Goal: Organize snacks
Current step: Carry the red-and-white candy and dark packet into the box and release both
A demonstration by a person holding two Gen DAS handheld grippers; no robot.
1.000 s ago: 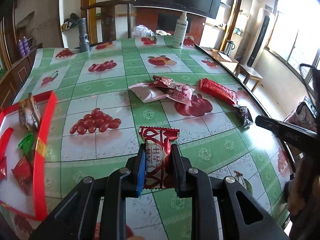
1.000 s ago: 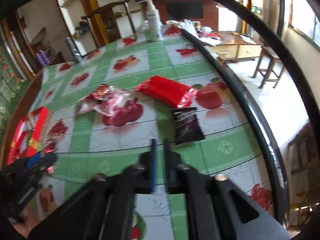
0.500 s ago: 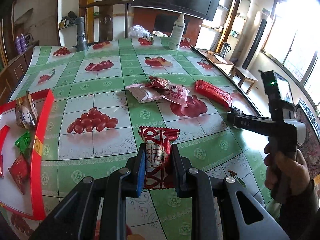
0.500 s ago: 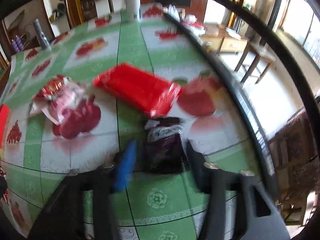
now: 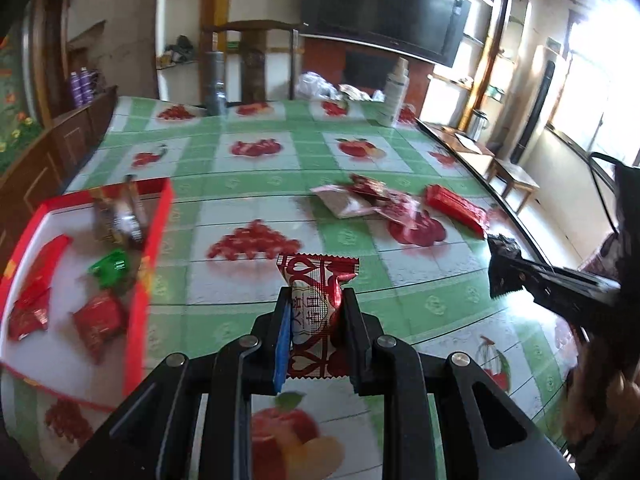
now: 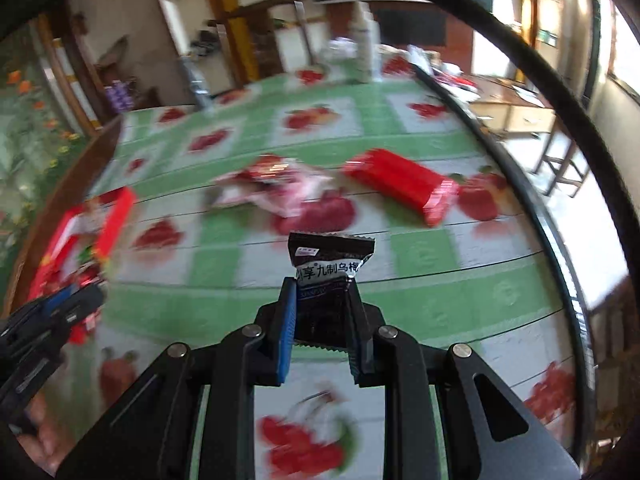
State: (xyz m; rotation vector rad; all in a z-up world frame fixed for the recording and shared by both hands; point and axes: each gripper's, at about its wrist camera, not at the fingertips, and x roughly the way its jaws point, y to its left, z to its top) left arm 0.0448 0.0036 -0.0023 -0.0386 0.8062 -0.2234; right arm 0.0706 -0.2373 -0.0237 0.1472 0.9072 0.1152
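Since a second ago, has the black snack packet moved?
Yes. The black packet left the tablecloth beside the red pack and is now lifted in the right gripper.

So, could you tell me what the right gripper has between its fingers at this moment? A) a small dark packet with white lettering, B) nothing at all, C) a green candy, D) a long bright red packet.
A: in the right wrist view the right gripper is shut on the dark packet, its jaws having just closed on it, while the long red packet lies on the table beyond.
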